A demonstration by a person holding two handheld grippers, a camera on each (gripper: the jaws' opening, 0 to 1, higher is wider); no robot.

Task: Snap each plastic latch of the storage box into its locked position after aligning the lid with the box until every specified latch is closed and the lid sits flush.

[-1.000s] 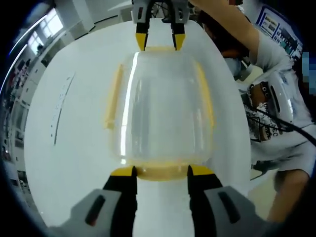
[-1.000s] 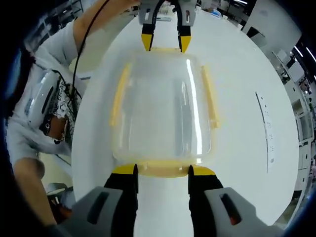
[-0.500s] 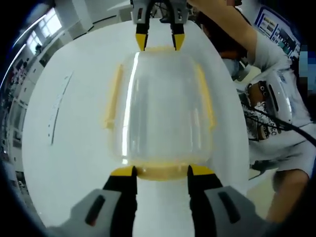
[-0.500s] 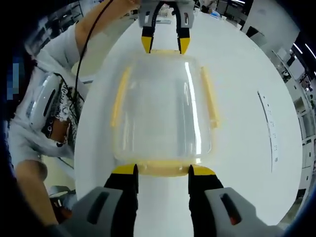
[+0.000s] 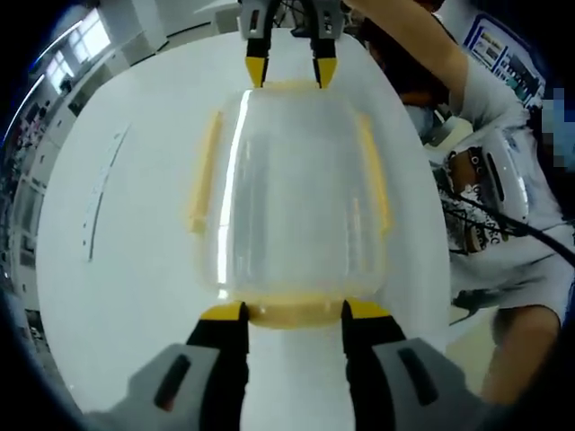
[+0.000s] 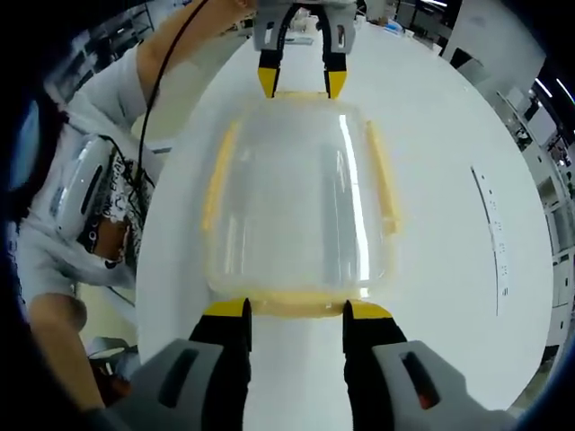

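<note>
At far left of the left gripper view, bare white table (image 5: pixel 117 269) is seen, with a thin dark marking line (image 5: pixel 101 193) running up it. Toward centre frame, the clear storage box (image 5: pixel 292 197) is seen with its lid on, yellow latches along its sides: the left side latch (image 5: pixel 205 171), the right side latch (image 5: pixel 375 171), the near end latch (image 5: pixel 295 312) and the far end latch (image 5: pixel 287 87). The left gripper (image 5: pixel 292 312) is seen at bottom centre, jaws apart, their yellow tips set against the near end latch at either side of it. At top centre the right gripper (image 5: pixel 287 74) is seen, jaws likewise apart, tips at the far end latch. At right frame, a person's arm and printed shirt (image 5: pixel 490 197) are noted.

In the right gripper view, the same box (image 6: pixel 296 197) is seen at centre, the right gripper (image 6: pixel 294 312) at bottom on its end latch (image 6: pixel 296 305).

Step judged in hand: both end latches are being pressed at once. Whether they are already snapped cannot be told. Next move is judged to call for firm pressure until they click, then the side latches.
</note>
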